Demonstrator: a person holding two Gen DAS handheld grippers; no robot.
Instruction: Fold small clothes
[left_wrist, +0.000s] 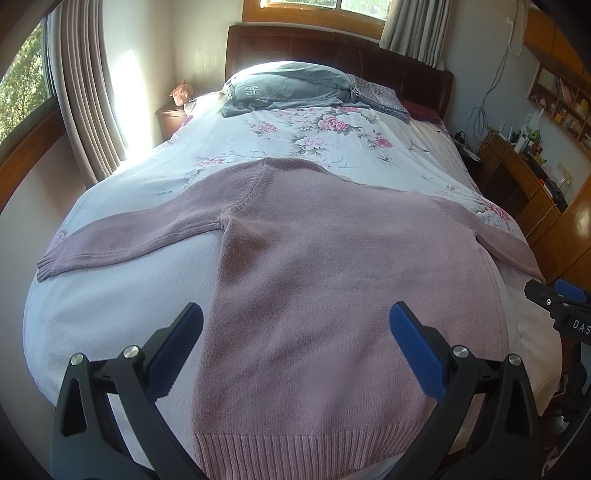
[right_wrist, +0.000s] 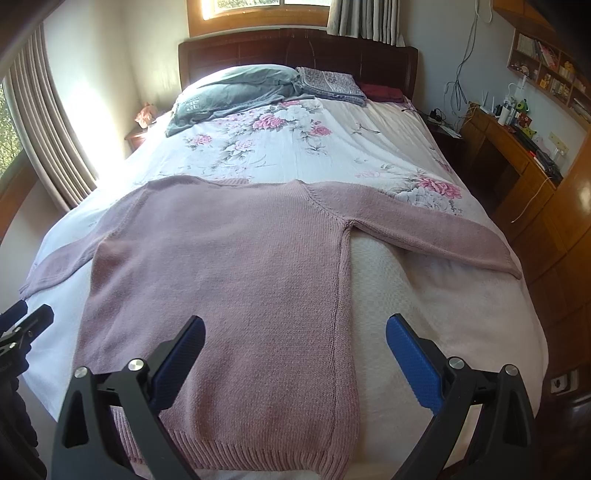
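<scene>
Both tools are empty. The left gripper (left_wrist: 295, 347) stands with jaws spread wide, the pink knit sweater (left_wrist: 332, 295) lying between and beyond them; the right gripper (right_wrist: 295, 350) is likewise wide open, holding nothing, its jaws straddling the sweater's right side seam. Risk, as judged: the knit is thick and loose, so a pinch taken on the body panel may lift only the top layer and drag the garment askew across the bed (left_wrist: 110, 314); a grasp at the ribbed hem (right_wrist: 258, 454), just below the jaws at the mattress edge, could pull the sweater off the bed altogether. The far sleeves may trail and bunch if the body is folded first. Condition of the garment: spread flat, hem nearest the jaws, neckline away from them, both sleeves extended outward to either side, few wrinkles, no fold yet made.
</scene>
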